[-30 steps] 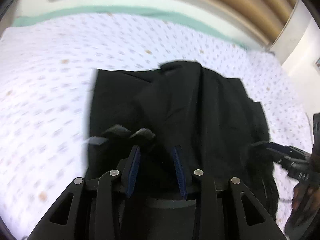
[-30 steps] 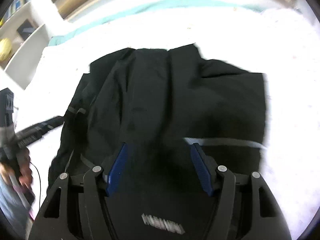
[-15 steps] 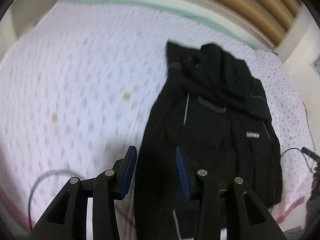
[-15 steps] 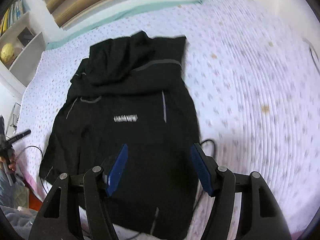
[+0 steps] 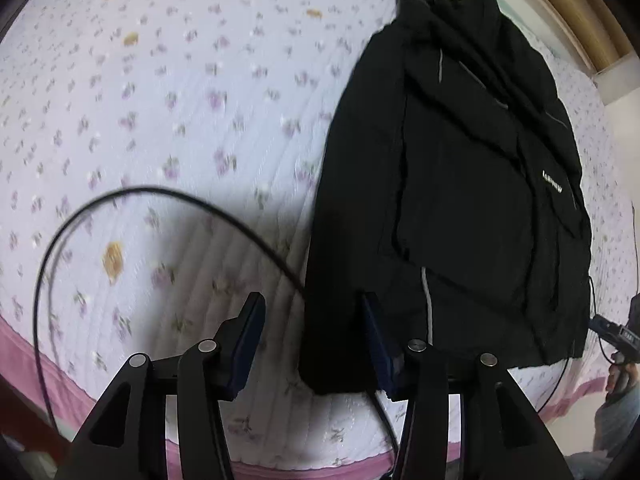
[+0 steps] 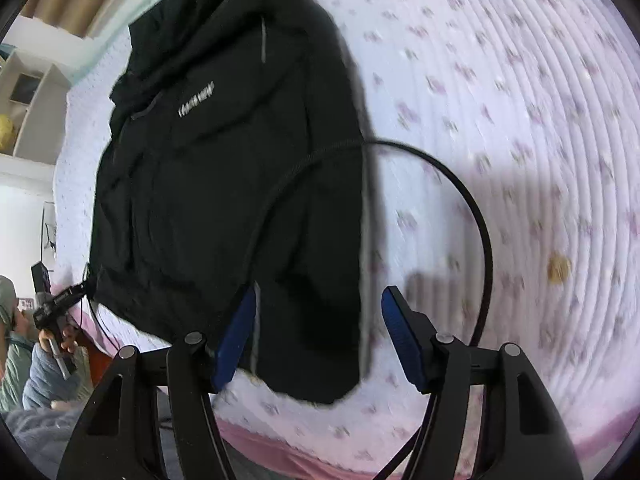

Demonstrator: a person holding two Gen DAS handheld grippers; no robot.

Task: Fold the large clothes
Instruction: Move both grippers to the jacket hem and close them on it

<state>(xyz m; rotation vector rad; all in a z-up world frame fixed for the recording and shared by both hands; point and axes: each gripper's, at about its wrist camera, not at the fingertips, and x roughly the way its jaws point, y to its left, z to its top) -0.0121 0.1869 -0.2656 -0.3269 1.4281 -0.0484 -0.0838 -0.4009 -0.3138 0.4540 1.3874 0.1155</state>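
Note:
A large black jacket (image 5: 460, 184) with a small white logo lies folded lengthwise on the floral bedspread (image 5: 180, 112). It also shows in the right wrist view (image 6: 224, 168). My left gripper (image 5: 312, 340) is open and empty, hovering above the jacket's near hem corner. My right gripper (image 6: 316, 340) is open and empty above the same hem end, its jaws standing either side of the jacket's right edge.
A black cable (image 5: 132, 196) loops over the bedspread left of the jacket; it also shows in the right wrist view (image 6: 472, 208). The bed's pink edge (image 6: 320, 444) is just below the grippers. A seated person (image 6: 24, 344) holds a device at left. White shelves (image 6: 32, 96) stand behind.
Both grippers have pulled back from close over the jacket to the bed's near edge. The whole folded jacket and the cable have come into view. Both stay open.

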